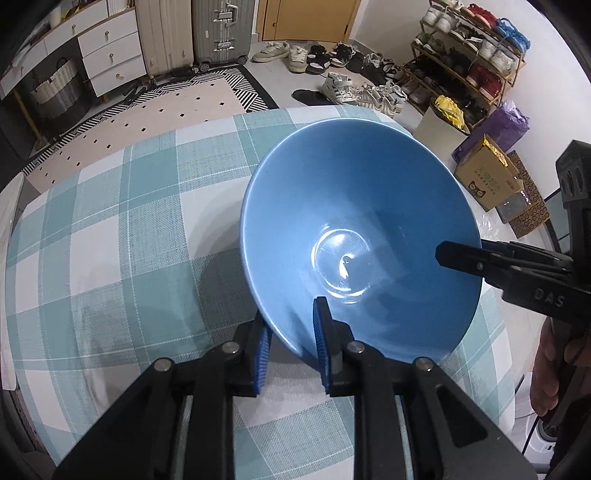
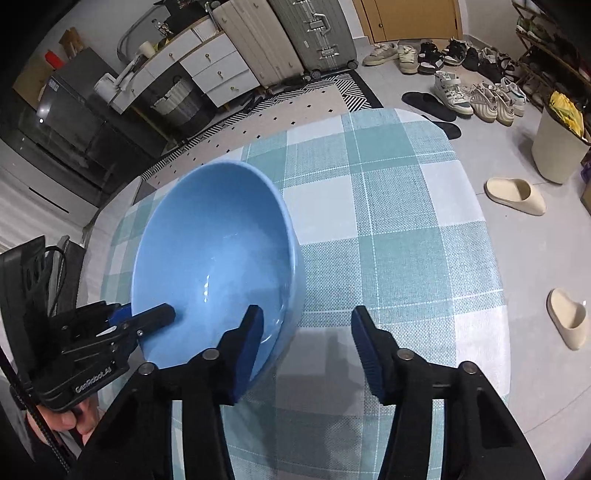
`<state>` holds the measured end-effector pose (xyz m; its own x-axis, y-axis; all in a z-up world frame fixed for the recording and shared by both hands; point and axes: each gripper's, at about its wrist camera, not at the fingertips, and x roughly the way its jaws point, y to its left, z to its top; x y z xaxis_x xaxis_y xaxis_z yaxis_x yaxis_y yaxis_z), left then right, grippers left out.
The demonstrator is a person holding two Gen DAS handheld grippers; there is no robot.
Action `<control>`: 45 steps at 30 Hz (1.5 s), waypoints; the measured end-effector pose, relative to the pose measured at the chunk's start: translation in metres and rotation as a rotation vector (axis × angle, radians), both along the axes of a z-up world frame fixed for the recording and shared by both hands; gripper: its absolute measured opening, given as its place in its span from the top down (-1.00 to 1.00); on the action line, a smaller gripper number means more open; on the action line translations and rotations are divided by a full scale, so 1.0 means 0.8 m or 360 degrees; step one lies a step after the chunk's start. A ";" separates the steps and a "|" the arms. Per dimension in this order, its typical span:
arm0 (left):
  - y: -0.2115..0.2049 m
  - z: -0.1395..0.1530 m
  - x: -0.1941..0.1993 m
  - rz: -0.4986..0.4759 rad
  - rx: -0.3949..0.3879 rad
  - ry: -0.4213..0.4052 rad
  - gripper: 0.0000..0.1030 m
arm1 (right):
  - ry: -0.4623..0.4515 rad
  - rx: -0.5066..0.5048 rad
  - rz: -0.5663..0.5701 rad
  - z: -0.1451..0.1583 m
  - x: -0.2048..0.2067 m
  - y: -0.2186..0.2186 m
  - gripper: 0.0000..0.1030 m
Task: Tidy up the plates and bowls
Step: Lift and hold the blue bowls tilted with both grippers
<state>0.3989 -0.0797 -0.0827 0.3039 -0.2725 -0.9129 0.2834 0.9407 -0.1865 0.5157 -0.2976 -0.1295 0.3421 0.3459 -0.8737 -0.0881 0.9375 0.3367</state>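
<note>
A large blue bowl (image 1: 351,206) sits tilted over the teal checked tablecloth (image 1: 129,221); whether its base rests on the cloth is hidden. My left gripper (image 1: 291,314) is shut on the bowl's near rim, one pad inside and one outside. In the right wrist view the same bowl (image 2: 214,240) lies at the left. My right gripper (image 2: 307,310) straddles its rim, left finger inside the bowl and right finger apart from the wall, so it is open. The left gripper (image 2: 136,317) shows on the far left rim. A right gripper finger (image 1: 458,258) reaches over the rim.
The table edge (image 2: 480,206) curves close on the right, with slippers (image 2: 517,195) and a white bin (image 2: 557,147) on the floor beyond. Shoes, a shoe rack (image 1: 472,55), suitcases (image 1: 221,29), drawers (image 1: 110,55) and a cardboard box (image 1: 487,177) ring the room.
</note>
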 end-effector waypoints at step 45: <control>-0.014 0.022 -0.166 -0.0109 -0.0096 0.0083 0.58 | 0.0101 -0.0168 0.0066 0.025 -0.167 -0.005 0.80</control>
